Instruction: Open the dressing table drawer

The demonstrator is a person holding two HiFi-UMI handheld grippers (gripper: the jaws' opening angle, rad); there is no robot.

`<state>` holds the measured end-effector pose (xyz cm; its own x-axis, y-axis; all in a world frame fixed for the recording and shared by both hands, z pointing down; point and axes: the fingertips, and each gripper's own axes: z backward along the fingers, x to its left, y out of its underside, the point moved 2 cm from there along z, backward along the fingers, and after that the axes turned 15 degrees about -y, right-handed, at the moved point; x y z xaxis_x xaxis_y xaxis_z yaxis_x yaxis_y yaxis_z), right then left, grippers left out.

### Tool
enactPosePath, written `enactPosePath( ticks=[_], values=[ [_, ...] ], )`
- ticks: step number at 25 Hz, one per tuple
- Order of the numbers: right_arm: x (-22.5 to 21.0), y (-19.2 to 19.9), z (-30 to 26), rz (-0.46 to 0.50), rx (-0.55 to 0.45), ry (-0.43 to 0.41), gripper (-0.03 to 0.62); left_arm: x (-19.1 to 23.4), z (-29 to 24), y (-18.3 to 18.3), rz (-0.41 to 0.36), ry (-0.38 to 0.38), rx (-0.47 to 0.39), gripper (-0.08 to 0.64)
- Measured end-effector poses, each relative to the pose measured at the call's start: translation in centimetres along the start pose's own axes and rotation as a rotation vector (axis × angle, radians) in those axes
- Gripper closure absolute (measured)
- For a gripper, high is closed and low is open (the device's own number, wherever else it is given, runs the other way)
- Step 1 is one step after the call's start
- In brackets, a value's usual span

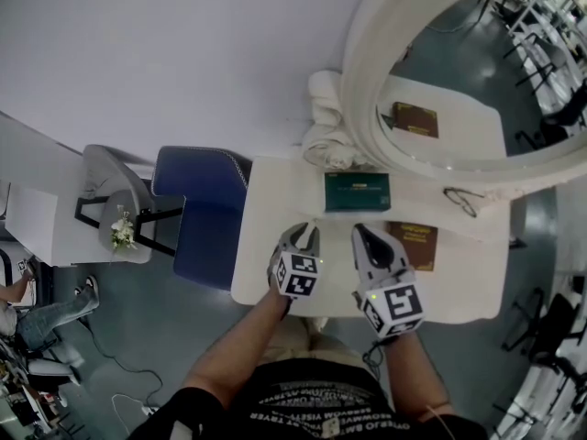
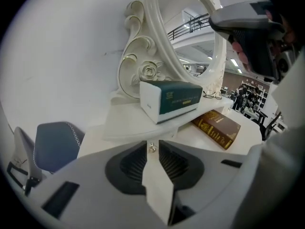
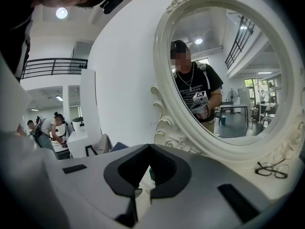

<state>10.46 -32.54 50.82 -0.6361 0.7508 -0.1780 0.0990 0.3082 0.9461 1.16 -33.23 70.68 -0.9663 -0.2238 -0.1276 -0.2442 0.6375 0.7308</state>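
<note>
Left hand-held gripper (image 1: 304, 234) is held at the near edge of the white table (image 1: 266, 269), jaws set narrowly apart. The small metal drawer knob (image 2: 151, 148) is seen between the tips with no pad pressed on it, on the drawer front (image 2: 156, 180) just under the tabletop edge. Right hand-held gripper (image 1: 360, 231) is held just to the right, jaws brought together on nothing, near the brown book (image 1: 415, 244); the green box (image 1: 357, 192) is placed farther back, below the round mirror (image 1: 367, 81).

The white tabletop (image 1: 266, 250) carries a green box (image 1: 357, 192) and a brown book (image 1: 422, 246). Glasses (image 1: 461, 200) lie by the mirror (image 1: 362, 62).
</note>
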Motion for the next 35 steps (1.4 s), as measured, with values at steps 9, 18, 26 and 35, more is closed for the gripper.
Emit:
enactPosePath(
  ticks=[9,18,26,35],
  values=[
    [-1.4,0.9,0.5,-0.011,0.019,0.029,0.591,-1.2,-2.1,0.0,0.014,0.017,0.015,0.483],
    [-2.7,1.8,1.2,-0.021,0.027,0.058,0.591,-1.4,-3.5,1.3,0.072,0.015,0.074,0.483],
    [-3.7,2.7,1.7,-0.034,0.039,0.075,0.591,-0.8,-3.8,1.2,0.094,-0.004,0.084,0.465],
    [-3.6,2.4,1.4,-0.038,0.024,0.053,0.591,-1.1,-5.2,1.5,0.149,-0.006,0.154,0.449]
  ],
)
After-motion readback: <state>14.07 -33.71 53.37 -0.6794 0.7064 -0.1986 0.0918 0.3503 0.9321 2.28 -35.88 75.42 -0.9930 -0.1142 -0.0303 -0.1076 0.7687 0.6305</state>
